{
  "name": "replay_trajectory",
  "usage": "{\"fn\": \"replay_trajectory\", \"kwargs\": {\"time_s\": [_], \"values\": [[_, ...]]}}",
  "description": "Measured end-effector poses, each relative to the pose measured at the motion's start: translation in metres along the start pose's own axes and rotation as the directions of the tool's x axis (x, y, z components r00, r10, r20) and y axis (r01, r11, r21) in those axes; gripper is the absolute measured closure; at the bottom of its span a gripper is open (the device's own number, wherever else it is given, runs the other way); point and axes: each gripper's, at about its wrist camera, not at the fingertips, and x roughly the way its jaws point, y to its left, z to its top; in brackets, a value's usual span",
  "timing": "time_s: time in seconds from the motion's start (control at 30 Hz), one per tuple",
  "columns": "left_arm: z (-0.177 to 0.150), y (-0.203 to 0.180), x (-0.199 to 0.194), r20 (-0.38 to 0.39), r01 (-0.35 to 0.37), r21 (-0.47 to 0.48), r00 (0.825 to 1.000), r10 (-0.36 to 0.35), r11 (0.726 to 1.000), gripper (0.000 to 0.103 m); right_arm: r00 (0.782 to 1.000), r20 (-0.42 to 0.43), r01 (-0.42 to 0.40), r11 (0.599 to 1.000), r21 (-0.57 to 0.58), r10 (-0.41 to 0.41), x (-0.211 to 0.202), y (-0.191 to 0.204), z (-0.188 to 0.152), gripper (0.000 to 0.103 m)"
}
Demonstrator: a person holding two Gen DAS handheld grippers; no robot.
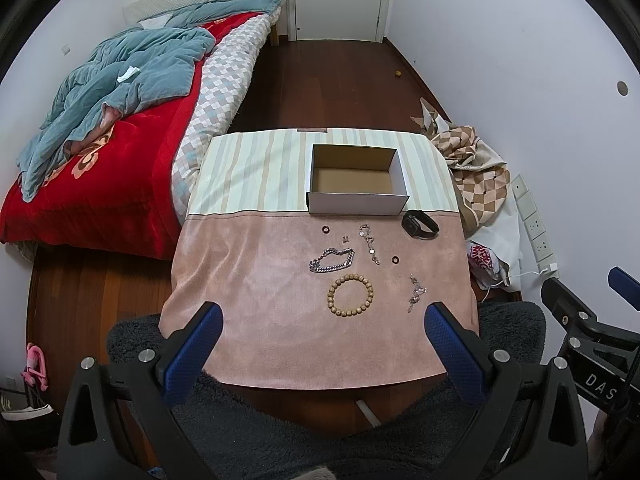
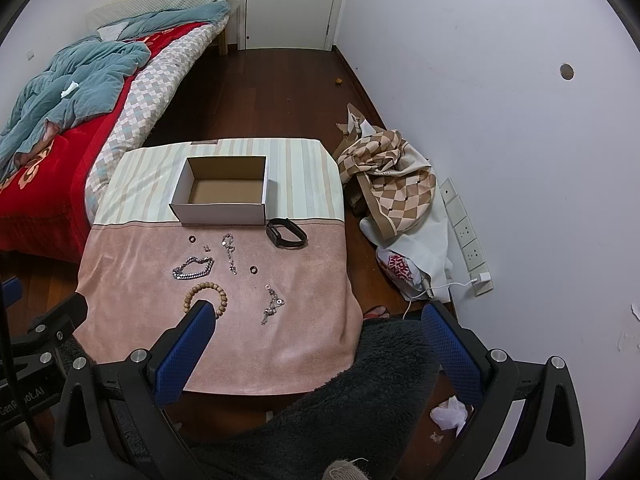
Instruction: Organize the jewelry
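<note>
An open, empty cardboard box [image 1: 357,196] [image 2: 220,206] stands at the back of a small cloth-covered table [image 1: 256,300] [image 2: 312,320]. In front of it lie a black watch [image 1: 419,223] [image 2: 286,233], a silver chain bracelet [image 1: 332,261] [image 2: 193,267], a wooden bead bracelet [image 1: 351,295] [image 2: 205,289], two thin charm chains [image 1: 370,243] [image 1: 416,292] [image 2: 273,304], two small dark rings [image 1: 324,230] [image 1: 395,260] [image 2: 253,269] and tiny studs [image 1: 345,239]. My left gripper [image 1: 324,314] hovers open over the table's near edge. My right gripper [image 2: 320,314] is open too, its left finger [image 2: 188,348] covering part of the bead bracelet.
A bed [image 1: 100,160] with a red blanket and blue quilt lies left of the table. Patterned cloth and bags [image 2: 396,196] are heaped on the floor to the right, by a power strip [image 2: 468,240] along the wall. A dark fluffy rug [image 2: 340,400] lies under the near edge.
</note>
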Motion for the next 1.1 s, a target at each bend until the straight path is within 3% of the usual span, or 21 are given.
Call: {"fn": "replay_trajectory", "kwargs": {"time_s": [0.3, 0.53, 0.7, 0.83, 0.93, 1.1], "values": [[0.007, -0.001, 0.021, 0.016, 0.032, 0.012, 0.999, -0.033, 0.999, 0.000, 1.000, 0.016, 0.000, 1.000, 0.031, -0.001, 0.008, -0.004, 0.004, 0.000], [0.019, 0.005, 0.091, -0.016, -0.015, 0.024, 1.000, 0.016, 1.000, 0.001, 0.997, -0.058, -0.044, 0.994, 0.102, 0.050, 0.082, -0.016, 0.015, 0.000], [0.016, 0.011, 0.159, -0.125, -0.054, 0.043, 0.990, 0.059, 0.998, 0.001, 0.986, -0.144, -0.060, 0.988, 0.143, 0.081, 0.153, -0.017, 0.014, 0.000], [0.004, 0.010, 0.217, -0.245, -0.040, 0.058, 0.968, 0.053, 0.998, 0.004, 0.975, -0.202, -0.062, 0.985, 0.162, 0.095, 0.208, -0.016, 0.012, 0.000], [-0.006, 0.007, 0.250, -0.319, -0.021, 0.054, 0.947, 0.037, 0.998, 0.018, 0.961, -0.253, -0.065, 0.983, 0.174, 0.108, 0.242, -0.014, 0.008, 0.000], [-0.023, -0.002, 0.284, -0.404, 0.015, 0.057, 0.915, 0.010, 0.998, 0.052, 0.943, -0.311, -0.063, 0.981, 0.186, 0.120, 0.276, -0.014, 0.002, 0.000]]}}
